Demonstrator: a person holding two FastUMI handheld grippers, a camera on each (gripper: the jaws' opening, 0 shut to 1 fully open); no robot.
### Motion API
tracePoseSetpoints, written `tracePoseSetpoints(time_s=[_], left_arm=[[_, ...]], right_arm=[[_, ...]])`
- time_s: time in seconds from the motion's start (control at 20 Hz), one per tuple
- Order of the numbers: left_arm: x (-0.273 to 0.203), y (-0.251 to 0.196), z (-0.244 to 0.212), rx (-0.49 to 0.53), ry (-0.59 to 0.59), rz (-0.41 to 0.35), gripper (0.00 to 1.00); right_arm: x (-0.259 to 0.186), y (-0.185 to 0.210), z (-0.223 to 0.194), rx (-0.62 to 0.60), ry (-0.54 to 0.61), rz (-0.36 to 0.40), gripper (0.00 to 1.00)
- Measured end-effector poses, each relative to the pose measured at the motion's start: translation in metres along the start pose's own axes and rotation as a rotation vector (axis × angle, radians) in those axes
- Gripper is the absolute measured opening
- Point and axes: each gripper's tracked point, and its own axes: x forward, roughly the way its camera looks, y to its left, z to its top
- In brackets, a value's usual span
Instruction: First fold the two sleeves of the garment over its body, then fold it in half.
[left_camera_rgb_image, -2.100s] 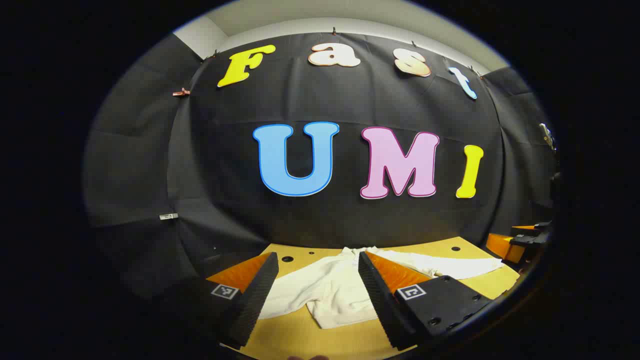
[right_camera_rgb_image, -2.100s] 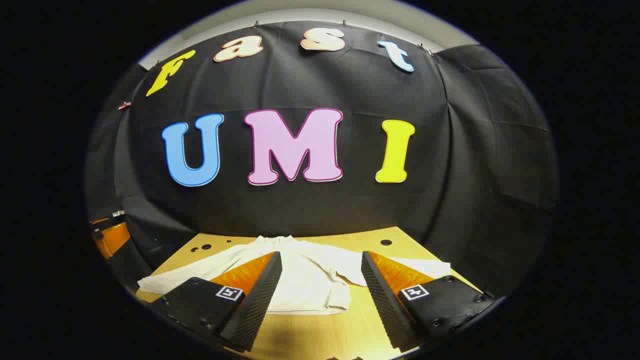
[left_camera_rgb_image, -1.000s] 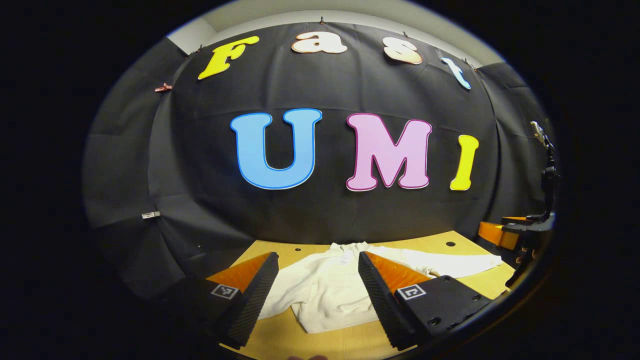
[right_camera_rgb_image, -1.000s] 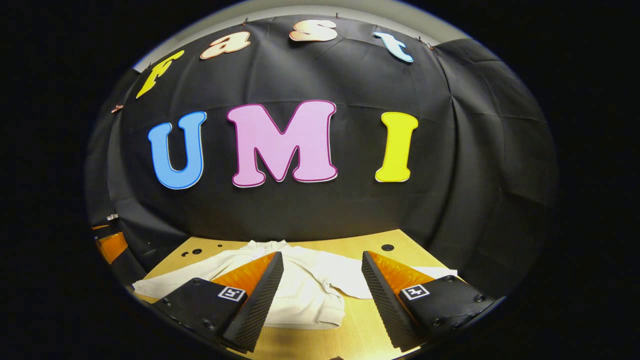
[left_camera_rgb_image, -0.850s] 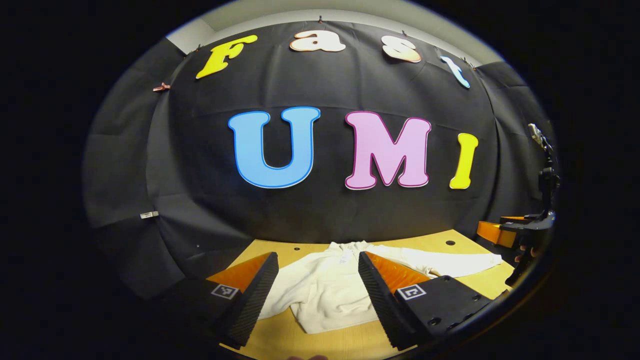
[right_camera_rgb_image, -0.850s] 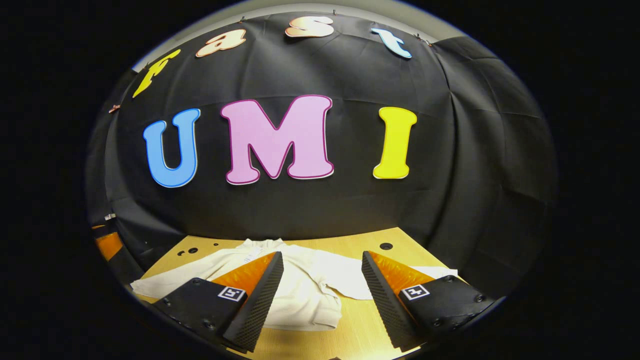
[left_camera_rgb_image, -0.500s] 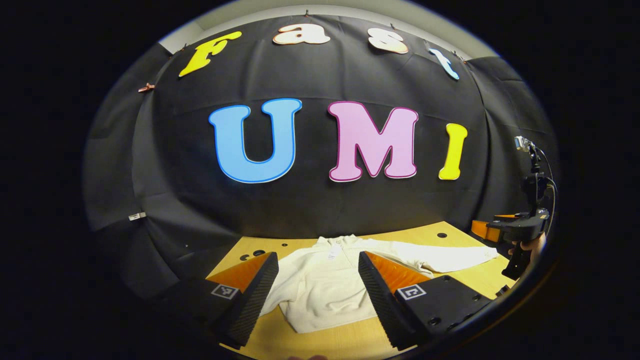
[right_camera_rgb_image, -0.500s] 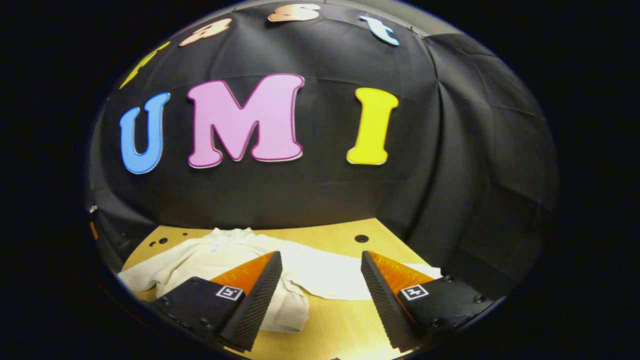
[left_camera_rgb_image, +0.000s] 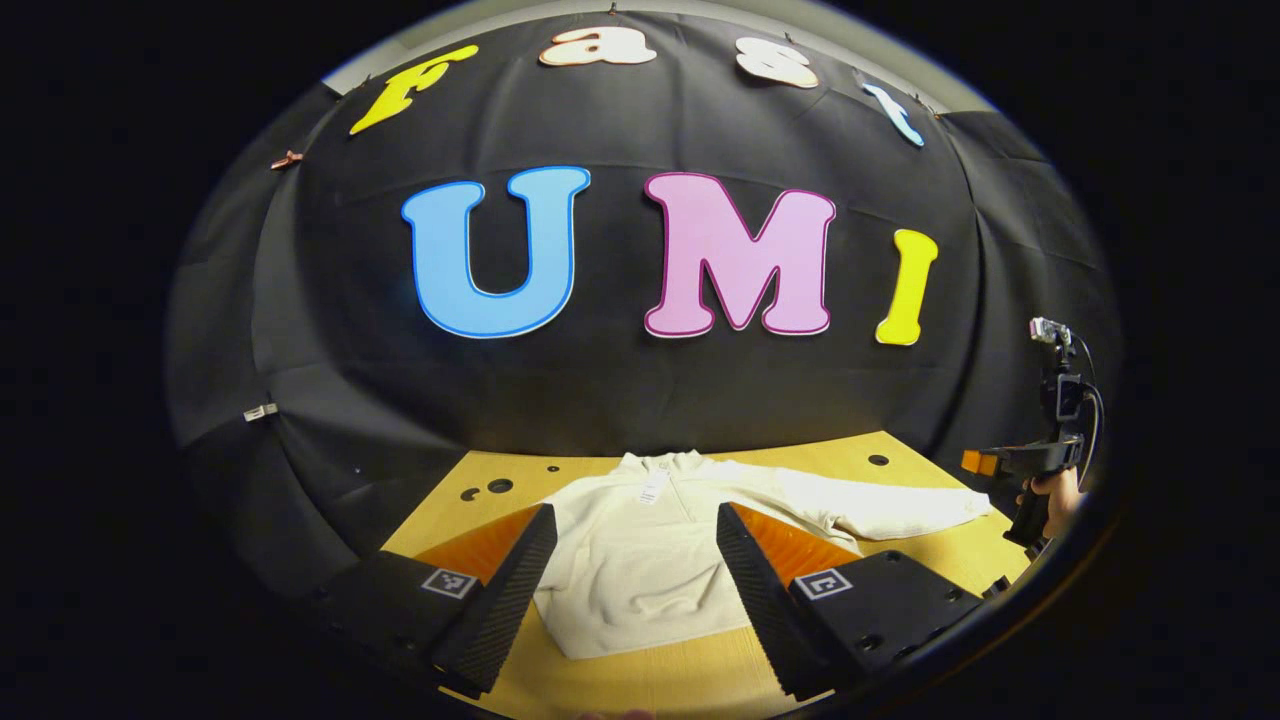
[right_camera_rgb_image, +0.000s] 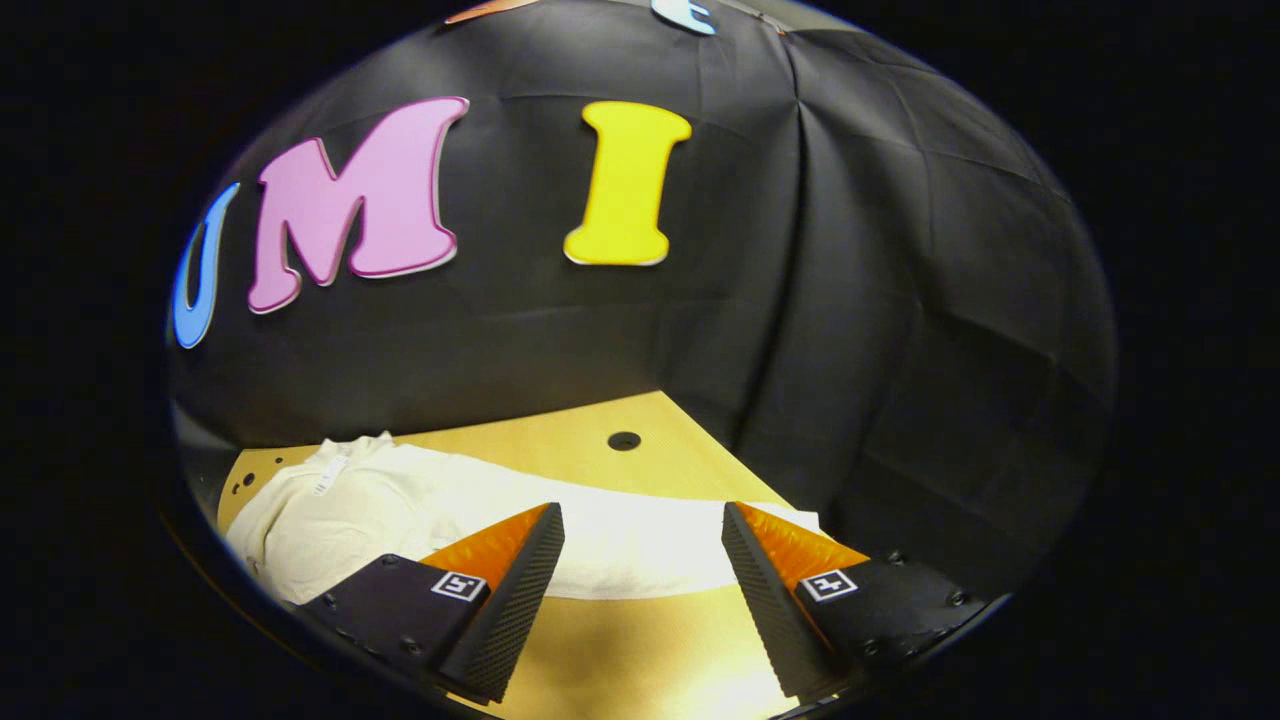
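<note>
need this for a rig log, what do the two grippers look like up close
Each gripper, left gripper and right gripper, has two wedge-shaped fingers with ribbed inner faces, on black blocks with screw heads and a small square black-and-white marker tag. Both are open.

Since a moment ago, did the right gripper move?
Yes. The right gripper swung rightward along the table: the garment's body now sits far left, its sleeve between the fingers.

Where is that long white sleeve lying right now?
In the right gripper view, the sleeve lies flat on the wooden table, stretching across just beyond the open right gripper, out from the garment's body at left.
</note>
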Motion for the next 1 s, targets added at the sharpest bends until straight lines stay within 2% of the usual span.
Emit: tracePoseSetpoints(time_s=[0.4,0.45,0.5,0.7,1.0], left_arm=[[0.017,-0.010,-0.014,-0.023,0.045,0.014,0.99],[0.020,-0.012,-0.017,-0.026,0.062,0.016,0.99],[0.021,-0.013,-0.020,-0.027,0.073,0.016,0.99],[0.028,-0.018,-0.024,0.000,0.088,0.013,0.99],[0.035,-0.029,-0.033,0.021,0.118,-0.003,0.99]], right_arm=[[0.079,-0.060,-0.041,0.041,0.144,-0.108,0.98],[0.087,-0.068,-0.045,0.061,0.162,-0.121,1.00],[0.096,-0.076,-0.051,0.082,0.179,-0.138,0.98],[0.120,-0.115,-0.079,0.179,0.271,-0.204,0.98],[0.133,-0.147,-0.109,0.196,0.358,-0.269,0.99]])
